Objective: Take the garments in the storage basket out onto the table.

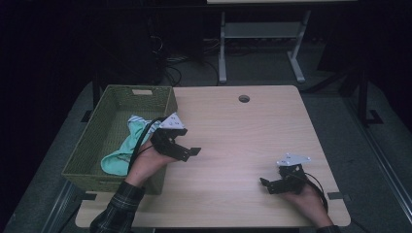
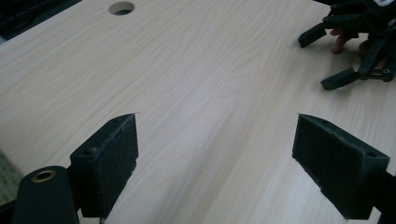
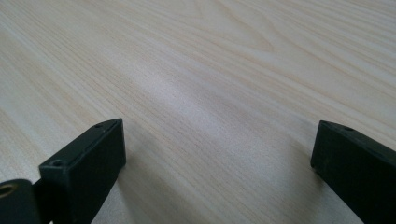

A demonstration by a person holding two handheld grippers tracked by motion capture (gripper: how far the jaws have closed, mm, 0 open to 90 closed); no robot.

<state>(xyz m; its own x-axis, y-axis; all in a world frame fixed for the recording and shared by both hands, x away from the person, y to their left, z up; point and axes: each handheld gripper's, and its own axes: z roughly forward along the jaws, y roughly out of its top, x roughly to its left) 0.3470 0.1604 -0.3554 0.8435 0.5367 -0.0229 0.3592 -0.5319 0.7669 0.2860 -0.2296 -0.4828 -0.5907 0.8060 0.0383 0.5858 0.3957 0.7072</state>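
The mint-green cloth (image 1: 120, 151) lies in the woven basket (image 1: 92, 145), long axis running toward the person. Left tool (image 1: 187, 151) and right tool (image 1: 270, 185) hover spread over the surface (image 1: 243, 136), both empty.

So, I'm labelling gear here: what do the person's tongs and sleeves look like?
Both the left tongs and right tongs are black, each topped by a grey three-cornered plate and trailing a black cable. The left sleeve is dark plaid.

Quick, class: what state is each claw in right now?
Left claw: open, holding nothing.
Right claw: open, holding nothing.
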